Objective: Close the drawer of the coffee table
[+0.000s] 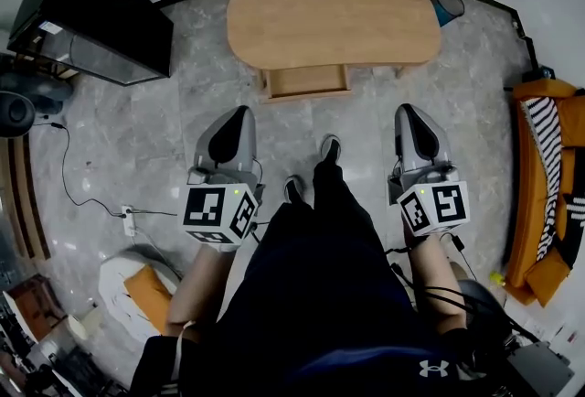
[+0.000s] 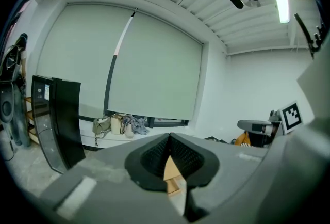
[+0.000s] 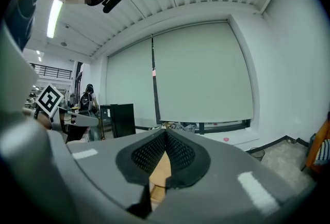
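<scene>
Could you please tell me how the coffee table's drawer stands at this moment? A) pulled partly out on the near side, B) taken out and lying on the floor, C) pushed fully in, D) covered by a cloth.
A: in the head view the drawer juts out from under the coffee table top on its near side.

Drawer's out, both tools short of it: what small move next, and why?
Probably bring the shut left tool forward to the drawer front: the drawer juts open from the coffee table, and the right tool is no nearer.
</scene>
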A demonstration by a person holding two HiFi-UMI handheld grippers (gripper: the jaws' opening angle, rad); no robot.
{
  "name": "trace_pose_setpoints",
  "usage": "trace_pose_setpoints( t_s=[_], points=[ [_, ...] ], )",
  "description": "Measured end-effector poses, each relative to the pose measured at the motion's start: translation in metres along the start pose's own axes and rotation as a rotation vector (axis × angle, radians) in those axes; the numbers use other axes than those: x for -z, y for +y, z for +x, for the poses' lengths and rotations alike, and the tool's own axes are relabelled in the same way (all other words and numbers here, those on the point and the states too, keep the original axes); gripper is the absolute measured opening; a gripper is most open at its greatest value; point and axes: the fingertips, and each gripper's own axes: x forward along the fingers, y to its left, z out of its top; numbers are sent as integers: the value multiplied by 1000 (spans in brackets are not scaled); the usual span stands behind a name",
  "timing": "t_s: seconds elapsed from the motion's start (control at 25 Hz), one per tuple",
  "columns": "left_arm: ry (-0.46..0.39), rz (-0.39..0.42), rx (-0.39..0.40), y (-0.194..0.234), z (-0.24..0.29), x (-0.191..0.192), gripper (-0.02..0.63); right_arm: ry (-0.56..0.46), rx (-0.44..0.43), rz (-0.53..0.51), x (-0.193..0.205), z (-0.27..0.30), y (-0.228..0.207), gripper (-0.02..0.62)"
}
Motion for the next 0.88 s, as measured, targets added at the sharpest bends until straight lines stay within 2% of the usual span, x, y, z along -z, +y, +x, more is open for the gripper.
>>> trace_pose_setpoints(
  t_s=[0.4, 0.68, 0.88],
  points=[
    [75, 44, -32, 1, 85, 2, 2, 39, -36, 47, 5, 71, -62, 2],
    [156, 43, -93, 13, 137, 23, 3, 94, -79, 81, 24, 124, -106, 2],
    [226, 52, -138, 28, 157, 44, 3, 132, -118, 113, 42, 161, -121, 2]
  ],
)
